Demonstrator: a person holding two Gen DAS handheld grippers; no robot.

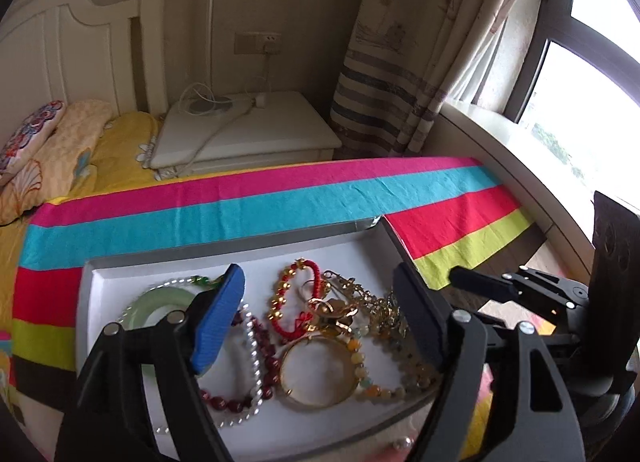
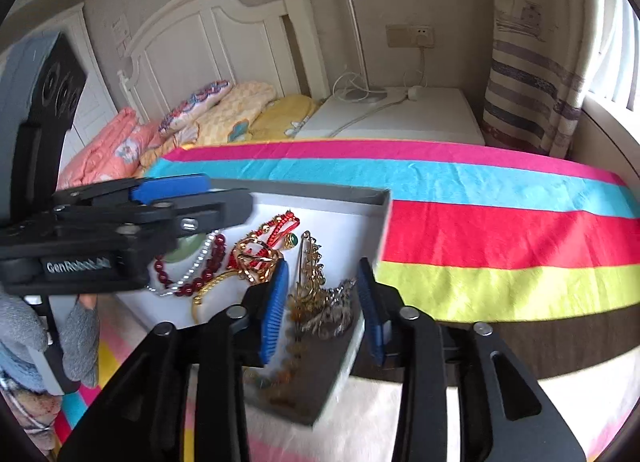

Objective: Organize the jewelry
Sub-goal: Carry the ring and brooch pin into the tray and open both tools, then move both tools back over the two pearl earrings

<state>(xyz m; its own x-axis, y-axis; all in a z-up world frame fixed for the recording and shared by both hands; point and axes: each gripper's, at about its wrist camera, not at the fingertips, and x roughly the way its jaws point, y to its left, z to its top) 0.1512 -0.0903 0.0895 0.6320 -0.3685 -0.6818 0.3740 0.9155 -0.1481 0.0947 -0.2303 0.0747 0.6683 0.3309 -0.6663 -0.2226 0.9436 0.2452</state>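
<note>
A shallow white box with a grey rim (image 1: 224,236) lies on the striped cloth and holds a heap of jewelry: a pale green jade bangle (image 1: 140,308), a gold bangle (image 1: 316,402), a red and gold bead bracelet (image 1: 282,304), dark red beads (image 1: 266,358), pearls (image 1: 254,358) and gold chains (image 1: 372,302). My left gripper (image 1: 320,326) is open above the heap, holding nothing. My right gripper (image 2: 324,310) is open over the box's right wall (image 2: 380,238), with gold and silver chains (image 2: 320,302) between its jaws. The left gripper (image 2: 192,197) shows there too.
The striped cloth (image 1: 280,197) covers a low surface beside a bed with pillows (image 2: 208,109). A white nightstand (image 1: 256,129) with cables stands behind. A curtain (image 1: 400,61) and a window sill (image 1: 520,157) are at the right. A gloved hand (image 2: 80,334) holds the left gripper.
</note>
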